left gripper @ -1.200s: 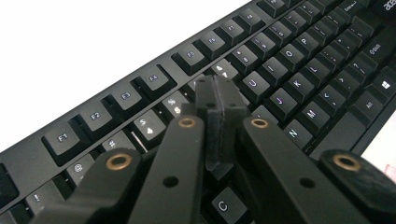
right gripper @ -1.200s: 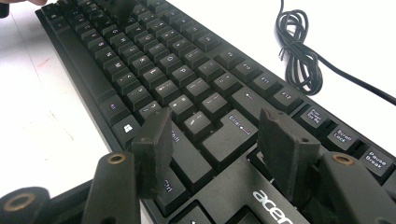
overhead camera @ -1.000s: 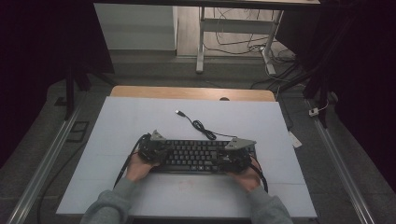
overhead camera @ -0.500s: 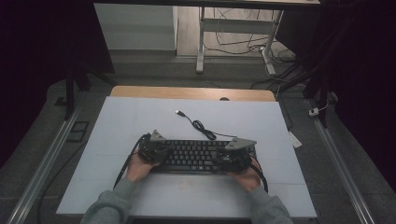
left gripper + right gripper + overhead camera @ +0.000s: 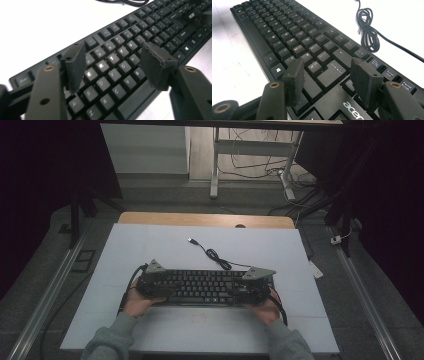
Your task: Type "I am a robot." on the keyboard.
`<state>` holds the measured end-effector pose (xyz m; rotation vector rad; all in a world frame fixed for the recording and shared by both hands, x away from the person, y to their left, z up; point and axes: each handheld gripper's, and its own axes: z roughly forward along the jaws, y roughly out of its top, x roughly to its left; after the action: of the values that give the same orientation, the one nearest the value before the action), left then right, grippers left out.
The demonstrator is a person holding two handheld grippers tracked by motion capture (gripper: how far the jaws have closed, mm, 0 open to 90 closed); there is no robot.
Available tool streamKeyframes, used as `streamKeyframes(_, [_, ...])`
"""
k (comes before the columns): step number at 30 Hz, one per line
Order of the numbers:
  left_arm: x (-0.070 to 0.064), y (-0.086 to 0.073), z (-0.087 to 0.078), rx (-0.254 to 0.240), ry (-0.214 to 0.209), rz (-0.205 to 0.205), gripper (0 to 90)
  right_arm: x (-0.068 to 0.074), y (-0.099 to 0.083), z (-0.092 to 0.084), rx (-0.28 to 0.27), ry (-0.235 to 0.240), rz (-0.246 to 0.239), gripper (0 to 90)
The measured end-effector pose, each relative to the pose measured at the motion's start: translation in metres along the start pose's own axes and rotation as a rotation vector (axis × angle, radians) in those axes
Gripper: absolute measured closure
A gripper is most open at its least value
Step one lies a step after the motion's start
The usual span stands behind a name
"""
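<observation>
A black keyboard (image 5: 202, 287) lies flat on the white table, in front of the person. My left gripper (image 5: 152, 282) hovers over its left end. In the left gripper view the left gripper (image 5: 113, 50) is open above the letter keys of the keyboard (image 5: 140, 37). Its jaws have just been opening, and nothing is caught between the pads. My right gripper (image 5: 250, 289) is over the keyboard's right end. In the right gripper view the right gripper (image 5: 327, 63) stands open above the Enter key of the keyboard (image 5: 287, 32), its pads gripping nothing.
The keyboard's black cable (image 5: 215, 254) coils behind it and ends in a USB plug (image 5: 191, 240) lying loose on the white table (image 5: 150, 245). The coil (image 5: 367, 27) lies close behind the function keys. A wooden strip (image 5: 205, 220) borders the far edge.
My left gripper has shifted a little to the left along the keyboard. The right hand and the keyboard have stayed where they were.
</observation>
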<state>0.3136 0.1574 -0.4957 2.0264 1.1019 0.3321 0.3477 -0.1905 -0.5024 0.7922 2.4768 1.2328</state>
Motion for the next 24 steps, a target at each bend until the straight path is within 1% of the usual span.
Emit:
streamKeyframes(6, [0.002,-0.009,-0.011,-0.001,0.005,-0.021,28.4,-0.001,0.0,-0.001,0.001,-0.004,-0.001,45.2])
streamKeyframes(9, [0.002,-0.014,-0.017,0.0,0.006,-0.023,26.7,-0.002,0.0,-0.002,-0.001,-0.004,-0.001,45.2])
streamKeyframes(16, [0.003,-0.027,-0.026,0.0,0.007,-0.028,25.7,-0.002,0.0,-0.001,0.002,0.0,-0.001,45.7])
streamKeyframes(20, [0.005,-0.03,-0.029,-0.002,0.002,-0.027,25.7,-0.002,0.0,0.0,-0.007,0.004,-0.004,47.0])
streamKeyframes(24, [0.005,-0.029,-0.029,-0.003,0.002,-0.023,25.7,0.0,0.002,0.001,-0.013,0.009,-0.009,48.7])
